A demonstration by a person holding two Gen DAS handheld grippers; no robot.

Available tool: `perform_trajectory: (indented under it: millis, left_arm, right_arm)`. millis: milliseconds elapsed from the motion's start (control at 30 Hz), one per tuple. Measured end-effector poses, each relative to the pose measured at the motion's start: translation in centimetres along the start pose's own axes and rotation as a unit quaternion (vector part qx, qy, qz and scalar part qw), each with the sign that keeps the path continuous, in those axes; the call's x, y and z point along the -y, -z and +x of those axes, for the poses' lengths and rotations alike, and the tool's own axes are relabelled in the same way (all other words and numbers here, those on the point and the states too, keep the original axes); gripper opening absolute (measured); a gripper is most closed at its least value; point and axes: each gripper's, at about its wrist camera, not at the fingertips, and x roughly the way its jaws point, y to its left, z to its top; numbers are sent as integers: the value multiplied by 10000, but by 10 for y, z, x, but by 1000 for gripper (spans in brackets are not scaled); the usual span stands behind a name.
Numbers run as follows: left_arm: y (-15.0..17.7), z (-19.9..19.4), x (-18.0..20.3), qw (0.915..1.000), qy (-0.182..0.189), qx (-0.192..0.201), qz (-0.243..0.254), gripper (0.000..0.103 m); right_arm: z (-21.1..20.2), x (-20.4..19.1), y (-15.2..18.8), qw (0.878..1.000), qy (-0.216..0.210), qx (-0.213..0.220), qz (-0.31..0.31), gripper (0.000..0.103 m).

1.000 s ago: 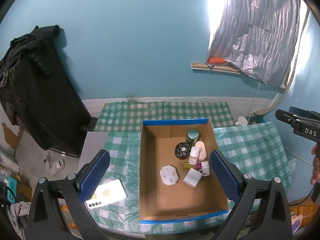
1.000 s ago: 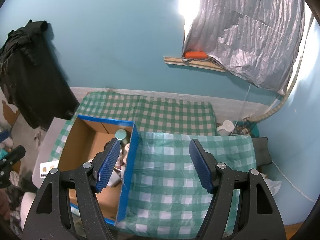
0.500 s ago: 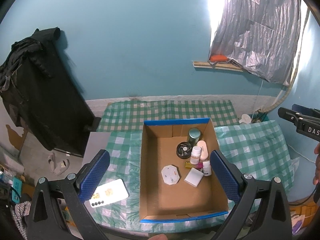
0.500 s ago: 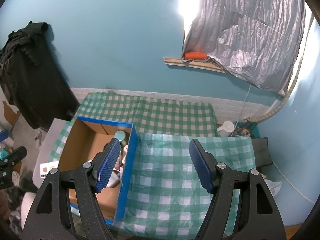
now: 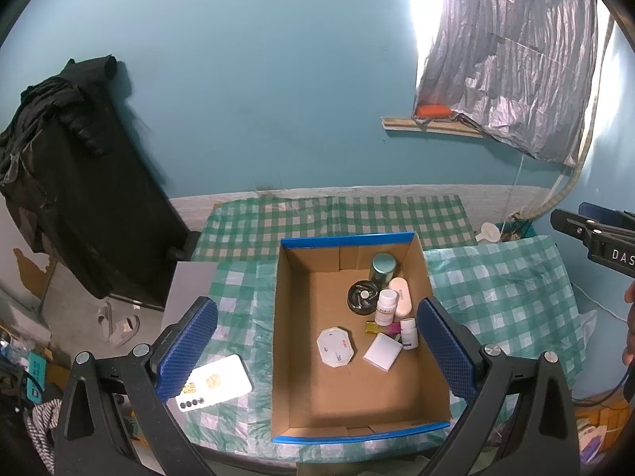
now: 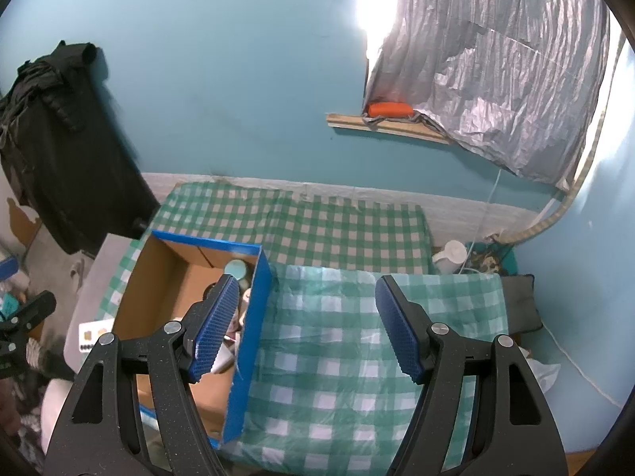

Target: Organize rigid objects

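Hovering left tool (image 5: pixel 317 351) wide apart over box (image 5: pixel 420 256) | right tool (image 6: pixel 307 327) likewise, empty

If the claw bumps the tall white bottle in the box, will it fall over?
Probably. The white bottle stands upright and is taller than it is wide, so a sideways bump could tip it. It looks like light plastic. Once down, its round body might roll until it meets the pink case beside it.
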Motion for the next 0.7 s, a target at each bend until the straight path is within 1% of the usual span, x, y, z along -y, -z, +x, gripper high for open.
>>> perform_trajectory:
  millis: [467,700]
  left_arm:
    - [3,6,3,9999,-35,-67,-72,101]
    - [4,3,2,9999,-73,-70,-61,101]
  right_arm:
    - [2,-2,-3,10000,-7,-6,-3,71]
    - [7,-4,-3,10000,-27,-22,-15,71]
